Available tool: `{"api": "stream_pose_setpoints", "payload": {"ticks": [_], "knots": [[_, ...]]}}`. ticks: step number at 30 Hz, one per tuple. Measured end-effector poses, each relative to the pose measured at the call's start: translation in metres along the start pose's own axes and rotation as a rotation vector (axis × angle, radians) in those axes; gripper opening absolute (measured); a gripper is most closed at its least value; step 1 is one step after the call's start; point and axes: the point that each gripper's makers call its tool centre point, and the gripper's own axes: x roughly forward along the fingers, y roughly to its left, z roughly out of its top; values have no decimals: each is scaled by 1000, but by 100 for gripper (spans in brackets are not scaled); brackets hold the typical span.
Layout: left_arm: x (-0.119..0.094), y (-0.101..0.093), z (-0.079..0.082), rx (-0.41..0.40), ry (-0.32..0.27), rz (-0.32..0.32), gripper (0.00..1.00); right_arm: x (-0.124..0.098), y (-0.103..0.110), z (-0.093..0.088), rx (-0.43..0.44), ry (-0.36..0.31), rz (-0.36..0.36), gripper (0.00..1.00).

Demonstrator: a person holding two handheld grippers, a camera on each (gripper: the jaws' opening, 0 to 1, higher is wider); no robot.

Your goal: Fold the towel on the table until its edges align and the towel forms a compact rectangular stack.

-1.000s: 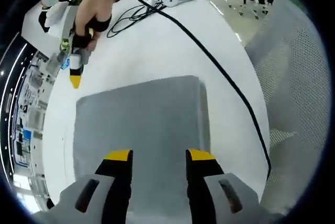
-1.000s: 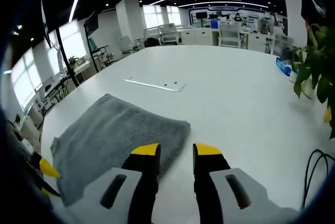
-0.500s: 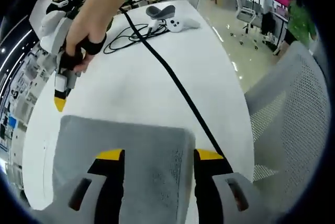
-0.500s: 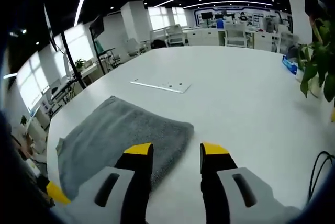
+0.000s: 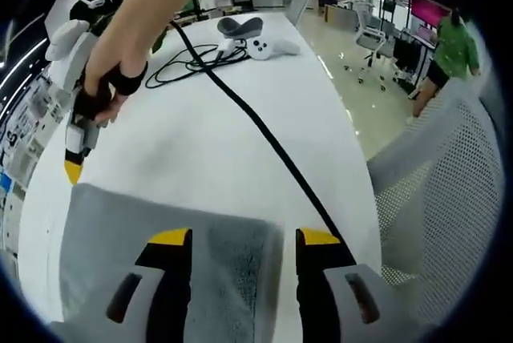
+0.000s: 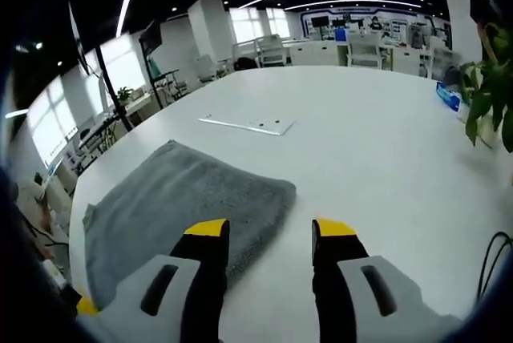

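In the left gripper view, the left gripper [image 5: 243, 239] rises from the bottom of the frame with its two yellow-tipped jaws spread apart and nothing between them. Below and between the jaws lies the grey towel [image 5: 120, 231], folded flat on the white table [image 5: 192, 143], filling the lower left of the frame; its right edge runs down just inside the right jaw. A black cable [image 5: 264, 139] crosses the table from the upper centre down to the lower right, passing beside the towel's corner. At the upper centre sits a white controller [image 5: 268, 45] next to a grey pad [image 5: 240, 26] and a loose coil of thin wire [image 5: 188, 66]. On the upper left a hand [image 5: 100, 90] holds the right gripper [image 5: 74, 168], whose yellow tip points down at the towel's far left corner — whether it touches the cloth cannot be told. A mesh chair [image 5: 441, 199] stands on the right.

In the right gripper view, the right gripper [image 6: 268, 231] shows its jaws parted and empty at the bottom centre. The towel [image 6: 172, 203] lies in the lower left, a flat grey rectangle with a thick folded edge nearest the jaws. A thin white strip [image 6: 247, 124] rests on the table [image 6: 377, 143] beyond it — well apart from the cloth. Green plant leaves [image 6: 489, 102] hang at the right edge.
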Motion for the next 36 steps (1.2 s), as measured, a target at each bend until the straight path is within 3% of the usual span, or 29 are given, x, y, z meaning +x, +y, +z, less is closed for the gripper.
{"api": "stream_pose_setpoints", "payload": {"ticks": [8, 14, 19, 20, 22, 30, 36], "knots": [[7, -4, 6, -52, -55, -24, 36, 14, 2, -1, -1, 14, 5, 39], [14, -8, 2, -92, -68, -31, 33, 24, 0, 4, 44, -11, 2, 39], [27, -28, -9, -147, -60, -106, 26, 33, -6, 2, 85, -15, -13, 37], [28, -25, 0, -118, -137, -83, 26, 35, -7, 1, 89, -14, -15, 36], [27, -25, -5, -163, -102, -76, 26, 37, -8, -2, 75, 1, -19, 35], [27, -23, -5, -143, -112, -31, 22, 43, -10, -8, 76, 10, -26, 32], [28, -14, -7, -135, -93, 27, 12, 48, -13, -8, 41, 4, -42, 30]]}}
